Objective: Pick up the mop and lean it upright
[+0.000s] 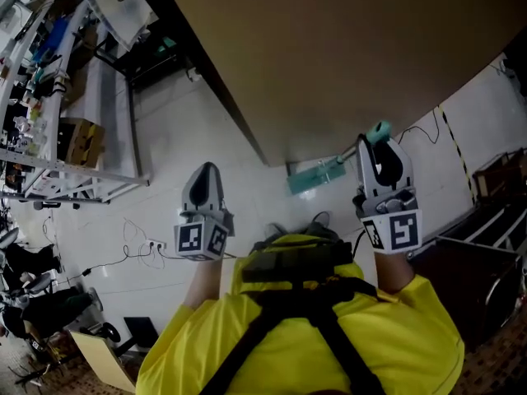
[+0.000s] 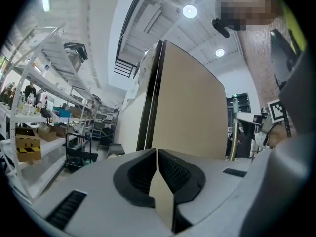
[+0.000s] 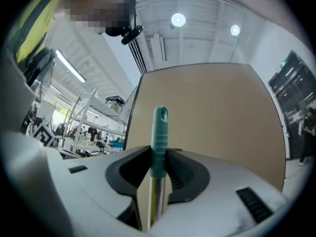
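Observation:
The mop's teal grip (image 1: 380,130) sticks up past my right gripper (image 1: 372,145), whose jaws press on it. In the right gripper view the ribbed teal grip (image 3: 159,137) and the metal pole below it sit clamped between the black pads (image 3: 180,169) of the right gripper (image 3: 159,154), standing upright in front of a brown panel (image 3: 212,112). The teal mop head (image 1: 317,176) lies on the white floor at the panel's foot. My left gripper (image 1: 206,175) is held to the left, away from the mop. The left gripper (image 2: 157,154) is shut with nothing in it.
A large brown panel (image 1: 346,48) fills the space ahead. Metal shelving (image 1: 74,171) with a cardboard box (image 1: 82,141) stands at the left. A power strip and cables (image 1: 152,245) lie on the floor. A dark cabinet (image 1: 469,278) stands at the right.

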Demonstrator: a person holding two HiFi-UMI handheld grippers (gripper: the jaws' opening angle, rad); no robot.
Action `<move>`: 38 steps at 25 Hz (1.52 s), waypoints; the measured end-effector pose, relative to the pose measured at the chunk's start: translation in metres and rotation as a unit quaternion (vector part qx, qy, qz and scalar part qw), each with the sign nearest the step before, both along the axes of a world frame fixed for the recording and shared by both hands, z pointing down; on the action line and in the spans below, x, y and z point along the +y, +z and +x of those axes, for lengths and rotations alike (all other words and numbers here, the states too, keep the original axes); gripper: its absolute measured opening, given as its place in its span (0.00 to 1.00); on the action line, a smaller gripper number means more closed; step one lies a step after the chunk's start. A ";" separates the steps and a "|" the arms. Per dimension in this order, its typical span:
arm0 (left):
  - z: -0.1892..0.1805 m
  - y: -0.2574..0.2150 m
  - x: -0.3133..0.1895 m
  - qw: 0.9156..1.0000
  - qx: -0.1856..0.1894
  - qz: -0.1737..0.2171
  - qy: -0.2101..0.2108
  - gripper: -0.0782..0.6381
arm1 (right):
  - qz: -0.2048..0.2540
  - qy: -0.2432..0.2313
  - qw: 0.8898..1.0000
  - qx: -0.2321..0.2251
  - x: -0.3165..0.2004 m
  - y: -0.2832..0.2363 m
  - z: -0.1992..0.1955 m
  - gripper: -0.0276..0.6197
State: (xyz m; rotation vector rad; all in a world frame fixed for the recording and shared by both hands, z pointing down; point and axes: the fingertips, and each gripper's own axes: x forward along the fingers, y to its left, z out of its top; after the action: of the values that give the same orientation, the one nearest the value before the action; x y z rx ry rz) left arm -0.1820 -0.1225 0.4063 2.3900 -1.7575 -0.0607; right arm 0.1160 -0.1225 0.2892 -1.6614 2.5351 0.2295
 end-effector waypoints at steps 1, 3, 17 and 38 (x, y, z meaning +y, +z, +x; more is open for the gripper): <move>-0.001 -0.001 0.002 1.000 0.001 0.000 0.004 0.13 | 0.008 -0.004 1.000 -0.003 0.003 -0.012 -0.003 0.21; -0.001 -0.001 0.006 1.000 -0.001 -0.004 0.015 0.13 | 0.017 -0.011 1.000 -0.003 0.010 -0.025 -0.009 0.21; 0.007 -0.002 0.007 0.999 -0.008 0.014 0.037 0.12 | -0.012 -0.030 0.999 -0.003 0.020 -0.003 -0.018 0.21; 0.030 0.063 -0.009 0.997 -0.028 -0.062 0.042 0.12 | -0.220 0.041 0.973 0.057 -0.115 0.303 0.022 0.20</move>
State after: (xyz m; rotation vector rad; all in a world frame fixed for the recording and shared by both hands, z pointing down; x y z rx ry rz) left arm -0.1518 -0.1314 0.4691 2.3943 -1.6286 0.1245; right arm 0.1376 -0.2372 0.5921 -1.9497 2.7548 -0.2604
